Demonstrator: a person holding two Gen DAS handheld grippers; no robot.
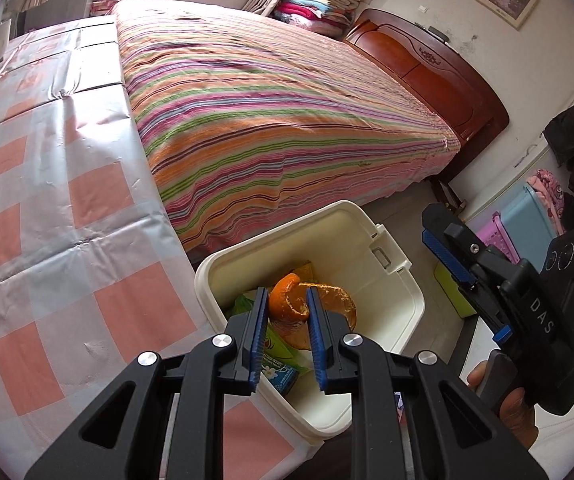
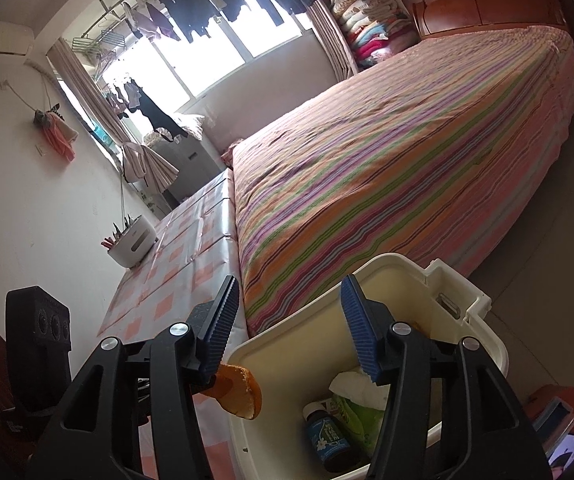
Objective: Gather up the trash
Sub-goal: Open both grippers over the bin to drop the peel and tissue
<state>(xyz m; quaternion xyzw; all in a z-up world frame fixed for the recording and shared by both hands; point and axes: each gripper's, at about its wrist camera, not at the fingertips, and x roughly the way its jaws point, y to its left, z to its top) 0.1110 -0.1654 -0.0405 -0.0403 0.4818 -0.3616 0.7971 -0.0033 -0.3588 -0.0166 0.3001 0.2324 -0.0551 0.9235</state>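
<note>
Between the blue pads of the left gripper (image 1: 287, 312) hangs a curl of orange peel (image 1: 291, 300), pinched by jaws drawn nearly together. Directly below that gripper stands the cream trash bin (image 1: 403, 284), open-topped, holding a green packet (image 1: 283, 350) and a small dark bottle (image 2: 327, 440) under the peel. Off to the left gripper's right, the right gripper (image 1: 459, 256) is seen side-on, with a hand (image 1: 507, 408) around its handle. From its own camera, the right gripper (image 2: 291, 316) has its jaws standing well apart, with nothing pressed between the pads; a piece of orange peel (image 2: 239, 392) hangs just below its left finger, over the bin's near rim, and whether it touches that finger cannot be told. Left of both grippers lies the bench (image 1: 67, 208) in a pink-checked cloth, and ahead of them the striped bed (image 1: 287, 112)
</note>
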